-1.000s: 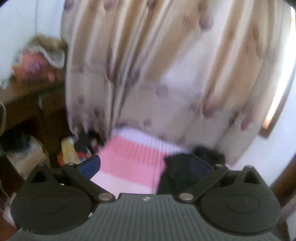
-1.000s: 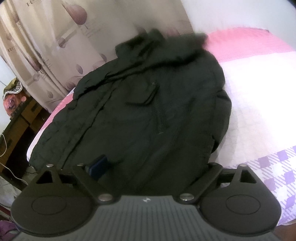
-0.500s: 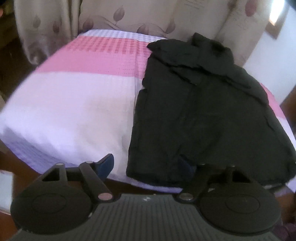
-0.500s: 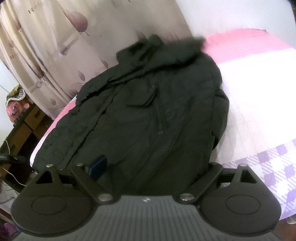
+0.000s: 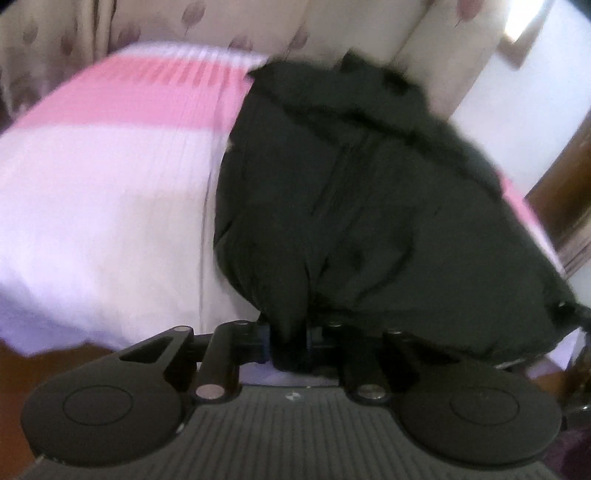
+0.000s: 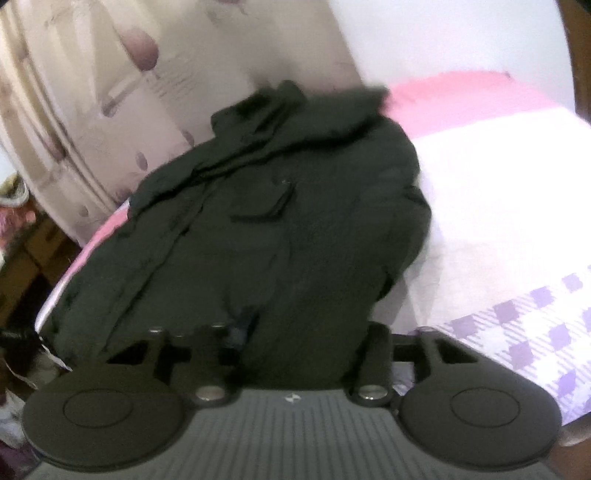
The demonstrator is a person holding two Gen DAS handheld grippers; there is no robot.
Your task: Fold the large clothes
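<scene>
A black jacket (image 5: 369, 203) lies spread on a bed with a pink and white cover (image 5: 92, 203); its fur-trimmed hood is at the far end. My left gripper (image 5: 288, 339) is at the near hem, its jaws closing, with a bunched fold of the jacket pinched between the pads. In the right wrist view the jacket (image 6: 277, 221) fills the middle, chest pocket showing. My right gripper (image 6: 306, 343) is at the near hem too. Its jaws are closing, and thick fabric fills the gap between them and hides the right pad.
Beige curtains with a leaf print (image 5: 332, 29) hang behind the bed's head. Wooden furniture with clutter (image 6: 22, 258) stands off the bed's left side. A purple checked strip (image 6: 535, 332) runs along the cover's near edge. Brown wood (image 5: 561, 184) shows at the right.
My left gripper swung down from facing the curtains to the bed's near edge and closed on the jacket hem. My right gripper barely moved; its jaws closed in on the hem.
</scene>
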